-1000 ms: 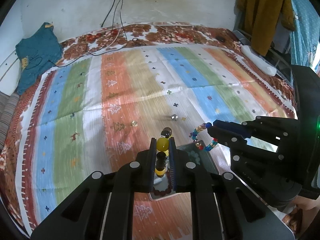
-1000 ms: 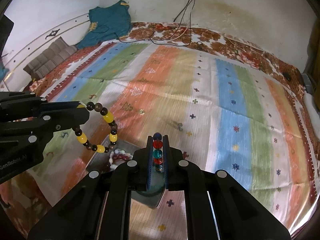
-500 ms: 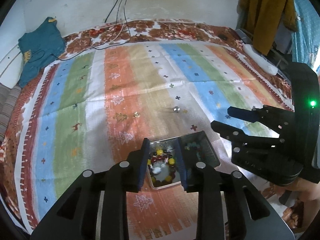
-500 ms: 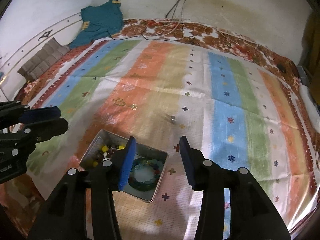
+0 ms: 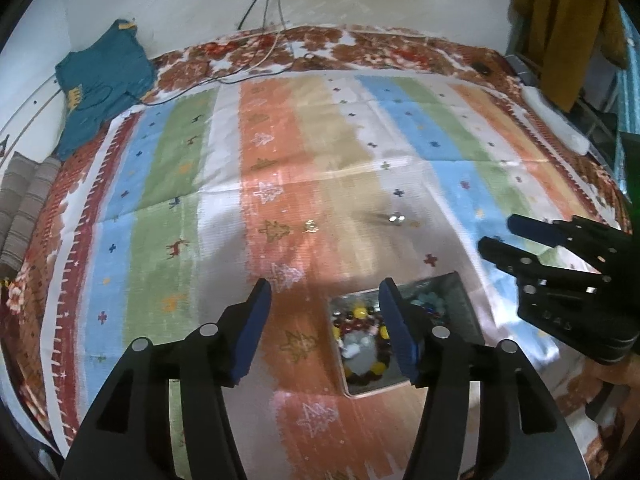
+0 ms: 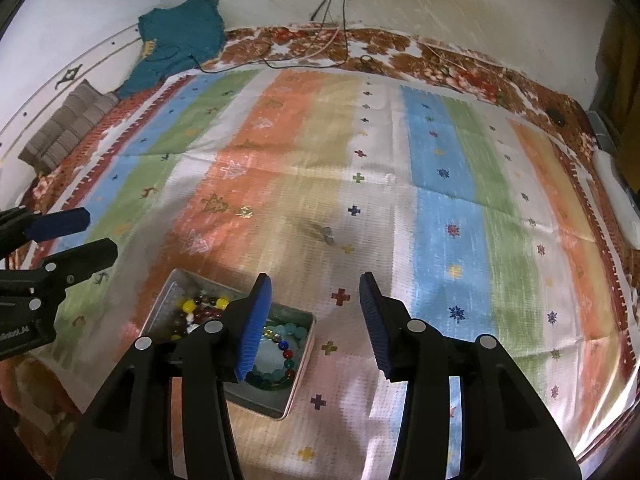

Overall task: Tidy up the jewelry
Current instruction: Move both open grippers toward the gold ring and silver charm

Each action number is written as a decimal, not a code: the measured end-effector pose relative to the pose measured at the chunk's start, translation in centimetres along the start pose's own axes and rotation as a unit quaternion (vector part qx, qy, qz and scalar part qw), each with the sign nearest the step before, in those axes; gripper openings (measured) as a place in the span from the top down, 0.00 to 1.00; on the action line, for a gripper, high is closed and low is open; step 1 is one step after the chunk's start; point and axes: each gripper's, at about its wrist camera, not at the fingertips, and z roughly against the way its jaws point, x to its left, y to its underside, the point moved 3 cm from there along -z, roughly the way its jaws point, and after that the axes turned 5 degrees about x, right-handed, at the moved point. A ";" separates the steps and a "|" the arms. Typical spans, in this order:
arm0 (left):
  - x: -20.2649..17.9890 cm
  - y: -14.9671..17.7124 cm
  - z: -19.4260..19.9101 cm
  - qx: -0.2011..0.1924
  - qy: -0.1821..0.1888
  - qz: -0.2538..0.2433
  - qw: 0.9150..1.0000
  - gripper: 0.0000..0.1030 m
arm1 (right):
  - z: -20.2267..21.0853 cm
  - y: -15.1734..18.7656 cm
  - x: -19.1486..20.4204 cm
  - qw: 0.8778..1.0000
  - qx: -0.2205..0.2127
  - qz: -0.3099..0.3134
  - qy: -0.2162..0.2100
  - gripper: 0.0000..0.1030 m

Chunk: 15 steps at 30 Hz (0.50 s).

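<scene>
On striped bedcover (image 5: 280, 184): metal tray (image 6: 298, 380) lying flat, two compartments. Yellow-and-brown bead bracelet (image 5: 366, 344) resting in one compartment; turquoise bead bracelet (image 6: 276, 354) resting in other. Left gripper (image 5: 324, 320) hovering above tray's near-left side, jaws standing wide apart, holding nothing. Right gripper (image 6: 316, 316) hovering over tray's right edge, jaws likewise spread, holding nothing. Small gold piece (image 5: 310, 226) and small silver piece (image 5: 396, 218) lying on cover beyond tray, well apart.

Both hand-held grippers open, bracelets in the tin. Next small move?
Probably send the right hand-held gripper forward to the small silver piece lying loose on the striped cloth; the gold piece also sits outside the tin.
</scene>
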 end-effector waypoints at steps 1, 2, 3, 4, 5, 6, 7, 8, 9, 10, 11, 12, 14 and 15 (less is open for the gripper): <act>0.1 -0.2 -0.3 0.004 -0.003 0.002 1.000 0.45 | -0.2 -0.1 -0.1 1.000 0.003 -0.002 0.001 0.55; 0.2 -0.4 -0.5 0.006 -0.004 0.003 1.000 0.45 | -0.4 -0.2 -0.1 1.000 0.004 -0.003 0.001 0.55; 0.3 -0.6 -0.7 0.007 -0.006 0.004 1.000 0.44 | -0.6 -0.3 -0.2 1.000 0.006 -0.005 0.001 0.55; 0.4 -0.7 -0.8 0.008 -0.007 0.004 1.000 0.43 | -0.7 -0.4 -0.2 1.000 0.007 -0.006 0.001 0.55; 0.4 -0.8 -1.1 0.010 -0.009 0.005 1.000 0.43 | -0.9 -0.5 -0.3 1.000 0.008 -0.006 0.001 0.55; 0.5 -0.9 -1.2 0.012 -0.011 0.005 1.000 0.43 | -1.0 -0.6 -0.3 1.000 0.010 -0.006 0.002 0.55; 0.5 -1.0 -1.4 0.013 -0.011 0.005 1.000 0.43 | -1.2 -0.7 -0.3 1.000 0.011 -0.005 0.003 0.55; 0.5 -1.1 -1.6 0.015 -0.012 0.004 1.000 0.43 | -1.3 -0.7 -0.4 1.000 0.011 -0.005 0.004 0.55; 0.5 -1.2 -1.7 0.017 -0.014 0.003 1.000 0.42 | -1.5 -0.9 -0.4 1.000 0.013 -0.003 0.005 0.55; 0.5 -1.3 -1.8 0.017 -0.016 0.003 1.000 0.40 | -1.6 -1.0 -0.4 1.000 0.014 -0.003 0.007 0.55; 0.6 -1.4 -1.9 0.017 -0.020 0.005 1.000 0.39 | -1.6 -1.2 -0.5 1.000 0.013 -0.003 0.007 0.55; 0.8 -1.5 -2.2 0.019 -0.023 0.007 1.000 0.38 | -1.7 -1.5 -0.5 1.000 0.012 -0.002 0.004 0.55; 0.9 -1.8 -2.7 0.024 -0.025 0.008 0.999 0.38 | -2.0 -1.9 -0.6 1.000 0.013 -0.001 0.000 0.53; 1.0 -2.0 -3.0 0.027 -0.027 0.008 0.999 0.38 | -2.2 -2.1 -0.6 1.000 0.014 0.000 0.000 0.51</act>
